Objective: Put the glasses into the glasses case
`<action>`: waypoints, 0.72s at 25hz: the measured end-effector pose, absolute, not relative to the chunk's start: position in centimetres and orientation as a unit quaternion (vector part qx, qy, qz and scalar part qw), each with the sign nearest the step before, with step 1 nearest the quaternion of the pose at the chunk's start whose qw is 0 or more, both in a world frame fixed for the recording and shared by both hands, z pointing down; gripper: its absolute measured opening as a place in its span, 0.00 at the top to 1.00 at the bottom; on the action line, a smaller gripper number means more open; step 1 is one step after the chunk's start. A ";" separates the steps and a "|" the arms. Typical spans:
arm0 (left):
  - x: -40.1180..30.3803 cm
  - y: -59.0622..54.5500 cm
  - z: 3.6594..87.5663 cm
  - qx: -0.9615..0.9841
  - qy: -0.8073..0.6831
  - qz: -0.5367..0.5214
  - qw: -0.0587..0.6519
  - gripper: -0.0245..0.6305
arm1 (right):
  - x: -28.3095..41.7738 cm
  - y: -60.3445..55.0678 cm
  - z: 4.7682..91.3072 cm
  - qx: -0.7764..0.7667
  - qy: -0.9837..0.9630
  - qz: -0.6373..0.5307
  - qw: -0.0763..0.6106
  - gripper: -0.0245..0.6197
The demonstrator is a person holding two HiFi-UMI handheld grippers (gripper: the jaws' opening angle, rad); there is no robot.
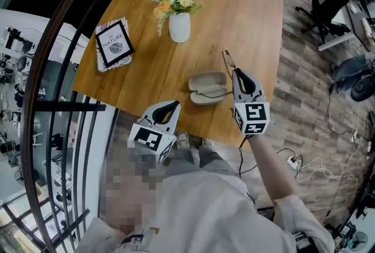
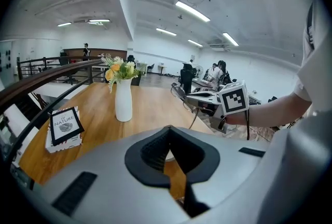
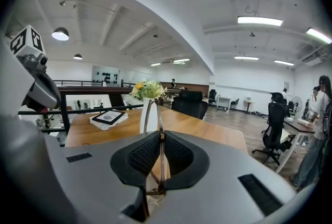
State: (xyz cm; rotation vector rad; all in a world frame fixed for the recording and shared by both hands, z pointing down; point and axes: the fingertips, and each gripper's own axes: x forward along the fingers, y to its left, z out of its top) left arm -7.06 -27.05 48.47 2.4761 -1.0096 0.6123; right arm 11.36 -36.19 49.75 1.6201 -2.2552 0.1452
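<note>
An open grey glasses case [image 1: 208,88] lies on the wooden table [image 1: 234,17] near its front edge. My right gripper [image 1: 240,74] hovers just right of the case, shut on thin-rimmed glasses [image 1: 227,60] that stick out past its tips. In the right gripper view the frame [image 3: 157,114] stands upright, pinched between the pads. The left gripper view shows the same glasses [image 2: 179,91] above the table. My left gripper [image 1: 171,106] sits at the table's front edge, left of the case, jaws together with nothing in them.
A white vase of flowers [image 1: 179,26] stands mid-table behind the case. A framed booklet [image 1: 114,44] lies at the table's left side. A dark curved railing [image 1: 58,70] runs along the left. Office chairs [image 1: 325,6] and floor cables [image 1: 310,167] are to the right.
</note>
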 end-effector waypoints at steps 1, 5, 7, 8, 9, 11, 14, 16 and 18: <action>-6.7 -27.2 49.1 0.884 -0.359 0.221 0.205 0.94 | 11.2 -36.6 50.5 0.567 -0.801 0.050 0.186 0.89; -5.8 -27.6 51.5 0.876 -0.352 0.224 0.241 0.94 | 10.0 -37.8 53.1 0.540 -0.813 0.040 0.211 0.89; -5.6 -27.6 52.8 0.871 -0.352 0.229 0.257 0.94 | 9.2 -38.2 54.4 0.527 -0.820 0.033 0.221 0.89; -5.6 -27.6 53.4 0.867 -0.353 0.232 0.264 0.94 | 8.8 -38.4 54.9 0.521 -0.823 0.029 0.226 0.89; -5.6 -27.6 54.0 0.865 -0.354 0.234 0.269 0.94 | 8.6 -38.5 55.5 0.516 -0.824 0.023 0.231 0.89; -5.5 -27.7 55.0 0.860 -0.356 0.238 0.278 0.94 | 8.3 -38.7 56.8 0.510 -0.824 0.011 0.246 0.89; -5.3 -27.6 56.2 0.852 -0.358 0.242 0.294 0.94 | 8.1 -38.5 58.8 0.497 -0.824 -0.001 0.271 0.89; -5.2 -27.4 56.9 0.848 -0.359 0.244 0.304 0.94 | 7.9 -38.2 59.8 0.484 -0.827 -0.007 0.286 0.89; -5.2 -27.5 57.4 0.844 -0.361 0.246 0.310 0.94 | 7.7 -37.9 60.6 0.470 -0.829 -0.014 0.302 0.89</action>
